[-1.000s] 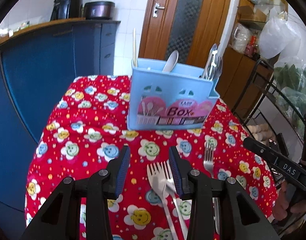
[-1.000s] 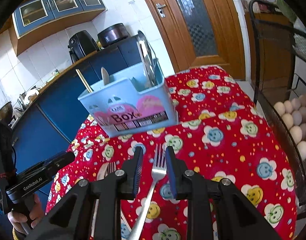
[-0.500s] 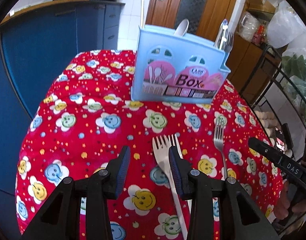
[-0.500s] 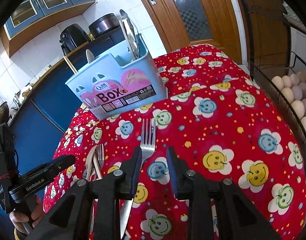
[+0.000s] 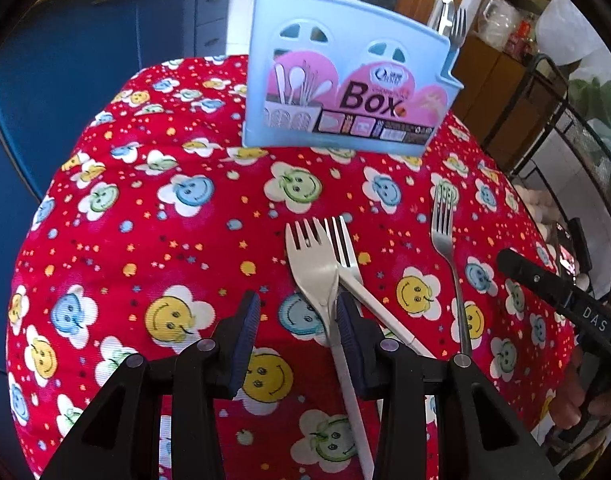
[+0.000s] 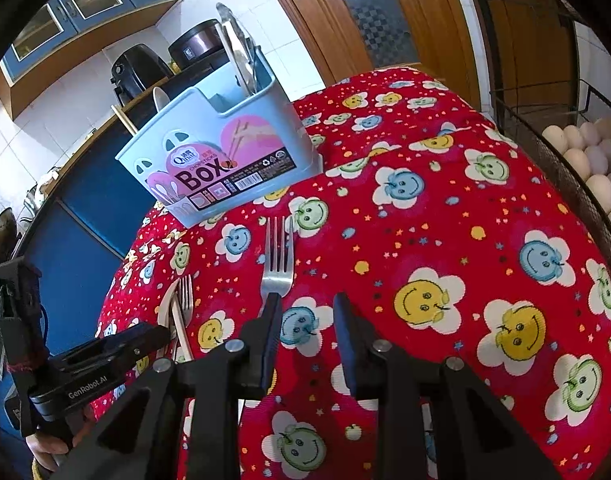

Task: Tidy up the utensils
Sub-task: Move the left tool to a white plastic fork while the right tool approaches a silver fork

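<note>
Left wrist view takes in the whole spread: a counter [image 5: 105, 240] under a red cloth printed with smiling flowers, and at its far side the pale blue utensil holder [image 5: 345, 92], standing upright. Several pieces of cutlery already stand in it: a spoon and some metal handles poke over the rim, and a chopstick shows at one end in the right wrist view. So part of the sorting looks done.

Three forks lie loose on the cloth. A white plastic fork [image 5: 311, 264] overlaps a second white fork [image 5: 347, 256], and a metal fork [image 5: 445, 232] lies apart to their right. By my reckoning these are what is left.

The left gripper [image 5: 297, 320] hovers low with its fingers spread, the handle of the first white fork running just inside the right-hand finger; nothing is pinched. The right gripper [image 6: 305, 320] also has its fingers spread, the metal fork's neck just at the left-hand finger, not gripped.

Readable writing: "Box" in large letters on the holder's pink label, with "CHOPSTICKS" above it in the right wrist view. "GenRobot.AI" is printed on the left gripper's body, and "DAS" on the right one.
</note>
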